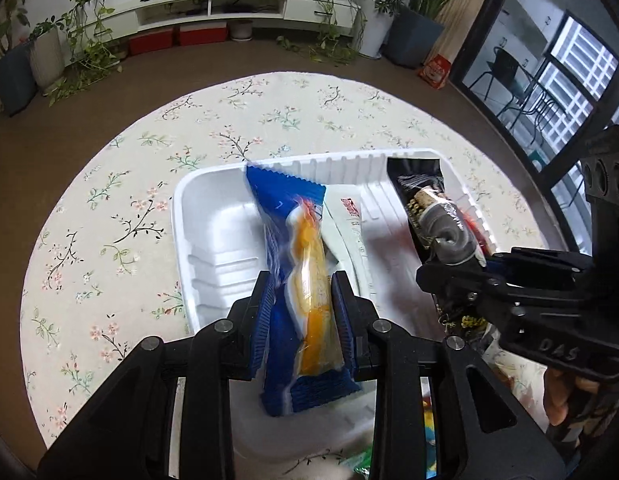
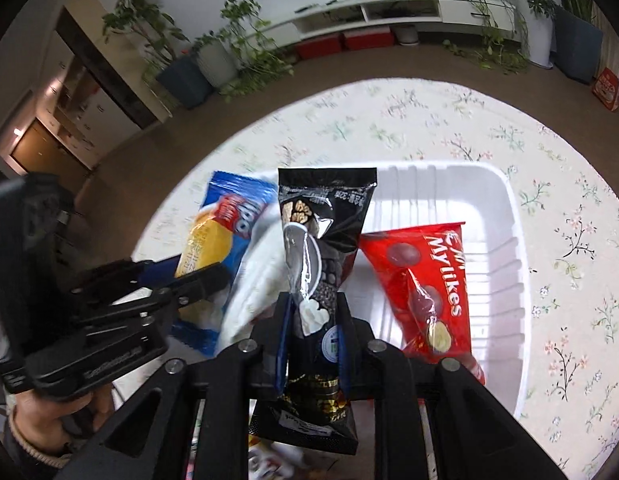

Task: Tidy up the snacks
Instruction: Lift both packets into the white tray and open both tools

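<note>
A blue snack packet (image 1: pixel 305 280) is clamped in the left gripper (image 1: pixel 301 300) over the white tray (image 1: pixel 197 216), beside a white packet (image 1: pixel 349 224). A black snack packet (image 2: pixel 317 260) is gripped by the right gripper (image 2: pixel 313 320) mid-tray. A red Mylikes bag (image 2: pixel 425 280) is lain inside, near the right wall. Bare floor is left at the tray's far right corner, and the floral desk (image 1: pixel 121 184) is uncovered around its rim.

Home living room: long low white media shelf (image 1: pixel 213 8) along the far wall, red storage boxes (image 1: pixel 177 38) under it, many potted plants (image 2: pixel 213 56), brown floor (image 1: pixel 269 60), round counter under a floral tablecloth (image 1: pixel 121 208), glass door (image 1: pixel 549 92) to a side room with chairs.
</note>
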`<state>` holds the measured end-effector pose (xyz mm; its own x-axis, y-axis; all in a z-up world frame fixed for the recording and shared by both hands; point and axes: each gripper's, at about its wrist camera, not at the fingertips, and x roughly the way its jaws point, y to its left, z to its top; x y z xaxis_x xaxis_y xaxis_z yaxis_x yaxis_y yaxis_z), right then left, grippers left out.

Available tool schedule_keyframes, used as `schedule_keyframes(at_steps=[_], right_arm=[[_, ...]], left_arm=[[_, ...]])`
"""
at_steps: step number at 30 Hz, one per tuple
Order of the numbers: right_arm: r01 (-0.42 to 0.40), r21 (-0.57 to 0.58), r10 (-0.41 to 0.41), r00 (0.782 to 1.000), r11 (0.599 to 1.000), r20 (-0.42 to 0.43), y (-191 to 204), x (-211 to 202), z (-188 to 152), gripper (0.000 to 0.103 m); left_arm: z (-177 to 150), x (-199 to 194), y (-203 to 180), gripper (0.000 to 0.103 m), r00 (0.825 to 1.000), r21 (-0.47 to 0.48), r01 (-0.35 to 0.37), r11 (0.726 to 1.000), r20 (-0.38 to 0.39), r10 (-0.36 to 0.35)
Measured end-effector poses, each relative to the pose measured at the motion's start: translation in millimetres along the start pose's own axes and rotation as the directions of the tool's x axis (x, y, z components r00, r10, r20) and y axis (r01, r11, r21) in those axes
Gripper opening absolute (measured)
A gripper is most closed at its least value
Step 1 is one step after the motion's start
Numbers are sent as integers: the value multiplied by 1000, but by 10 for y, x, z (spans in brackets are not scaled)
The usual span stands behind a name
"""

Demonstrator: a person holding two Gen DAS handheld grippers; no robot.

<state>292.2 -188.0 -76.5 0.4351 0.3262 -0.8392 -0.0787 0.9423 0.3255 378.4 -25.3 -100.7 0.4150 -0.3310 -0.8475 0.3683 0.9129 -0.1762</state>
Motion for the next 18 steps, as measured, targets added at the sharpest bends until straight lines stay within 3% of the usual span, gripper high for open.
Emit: schedule_keyframes(at_steps=[4,7,12,16,18], right_arm=[[18,-8,-18,1000,1000,9,-2,57,-19,25],[25,-24,-25,1000,999,10,20,65,-29,25],[32,-35,-31,999,999,34,55,-35,-56,25],[58,-65,-52,995,996,87,101,-242,-68,27],[60,-85,-49,990,995,131,136,-421,-117,34]], left_arm=[[-48,99,91,31,1000,-20,2,1000,-16,-2],[-70,151,164,49,1000,-33,14,999,-14,-14],[-89,12,98,55,1000,-15,11,1000,14,-11],[-106,-160,7,78,999,8,-27,1000,33,27],[-118,-254,-30,89,996,27,-73,997,62,71]])
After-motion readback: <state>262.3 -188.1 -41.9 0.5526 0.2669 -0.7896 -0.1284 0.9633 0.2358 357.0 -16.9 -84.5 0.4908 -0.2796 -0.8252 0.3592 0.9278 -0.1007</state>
